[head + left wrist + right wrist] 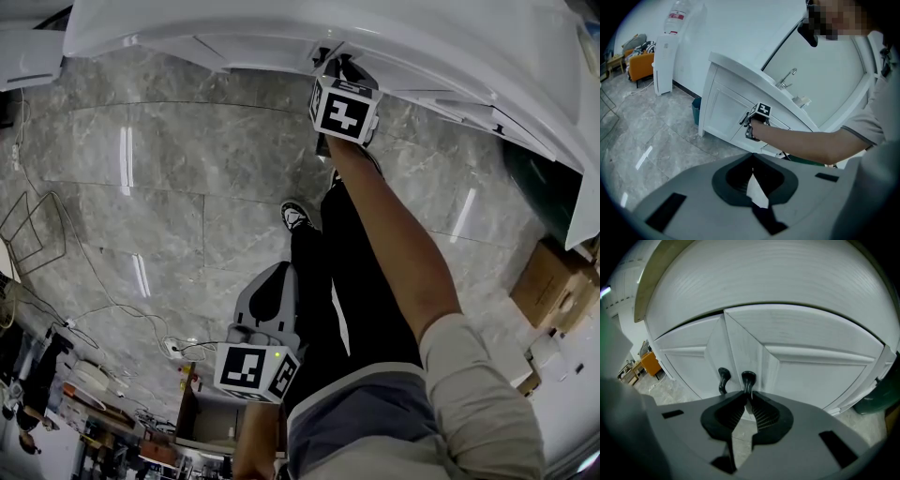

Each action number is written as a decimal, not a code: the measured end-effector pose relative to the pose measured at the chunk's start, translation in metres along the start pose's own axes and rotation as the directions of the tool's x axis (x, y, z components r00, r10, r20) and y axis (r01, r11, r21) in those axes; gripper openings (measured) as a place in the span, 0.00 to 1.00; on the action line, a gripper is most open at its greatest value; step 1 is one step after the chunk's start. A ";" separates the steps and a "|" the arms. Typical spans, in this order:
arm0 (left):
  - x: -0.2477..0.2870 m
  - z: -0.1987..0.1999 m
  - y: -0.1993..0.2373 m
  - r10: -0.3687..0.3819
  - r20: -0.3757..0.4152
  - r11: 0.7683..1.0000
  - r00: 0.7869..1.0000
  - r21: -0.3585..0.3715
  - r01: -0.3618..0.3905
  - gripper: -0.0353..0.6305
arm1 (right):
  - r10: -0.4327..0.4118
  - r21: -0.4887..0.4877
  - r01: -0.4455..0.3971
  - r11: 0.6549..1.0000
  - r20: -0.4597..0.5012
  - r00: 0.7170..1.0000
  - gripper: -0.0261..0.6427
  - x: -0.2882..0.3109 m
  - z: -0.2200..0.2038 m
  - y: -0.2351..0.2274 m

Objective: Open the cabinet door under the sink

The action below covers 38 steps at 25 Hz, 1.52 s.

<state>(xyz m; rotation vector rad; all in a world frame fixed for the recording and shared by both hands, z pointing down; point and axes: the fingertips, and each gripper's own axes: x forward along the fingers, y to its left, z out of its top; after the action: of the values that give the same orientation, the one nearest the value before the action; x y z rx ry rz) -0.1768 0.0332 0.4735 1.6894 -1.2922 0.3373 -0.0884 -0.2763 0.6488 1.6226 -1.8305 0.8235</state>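
**Head view:** A person's outstretched right arm carries the right gripper (pixel 333 64) up to the front of the white sink cabinet (pixel 422 56), its marker cube facing the camera. The left gripper (pixel 278 274) hangs low beside the person's hip, over the grey marble floor (pixel 169 169) and well apart from the cabinet. A cardboard box (pixel 553 281) sits on the floor near the cabinet's right end.

**Left gripper view:** The left gripper's jaws are pressed together at the tips, with nothing between them. Beyond them the cabinet stands against a white wall, with a faucet (pixel 787 77) at the back edge of its top. The right gripper is at the edge where the 2 doors meet. A water dispenser (pixel 665 61) stands on the floor off the cabinet's left side, and a teal bin (pixel 696 110) stands just beside that side.

**Right gripper view:** 2 black handles sit side by side at the inner edges of the 2 doors. The right gripper's jaws are clenched on the lower end of the right-hand handle (pixel 748 379), which belongs to the right-hand door (pixel 820 376). The left-hand handle (pixel 723 379) stands free just beside it. No view settles whether the door is ajar.
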 end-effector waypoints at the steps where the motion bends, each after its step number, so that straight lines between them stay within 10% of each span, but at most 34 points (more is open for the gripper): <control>1: -0.002 0.000 0.002 -0.001 -0.001 1.000 1.000 -0.001 0.001 0.05 | 0.000 -0.005 0.000 1.000 0.001 1.000 0.12 -0.001 -0.001 0.000; 27: -0.038 -0.024 0.011 -0.034 -0.035 0.998 0.999 0.050 0.035 0.05 | 0.103 -0.130 -0.100 0.986 0.018 0.994 0.12 -0.027 -0.030 0.002; 38: -0.036 -0.020 -0.003 -0.054 -0.009 0.998 0.998 -0.036 0.054 0.05 | 0.159 -0.153 -0.156 0.976 0.009 0.987 0.12 -0.037 -0.040 0.004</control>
<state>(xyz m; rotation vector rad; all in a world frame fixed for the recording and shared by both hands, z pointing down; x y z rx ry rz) -0.1824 0.0705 0.4570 1.6875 -1.2360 0.2885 -0.0880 -0.2214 0.6471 1.4102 -2.0055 0.7160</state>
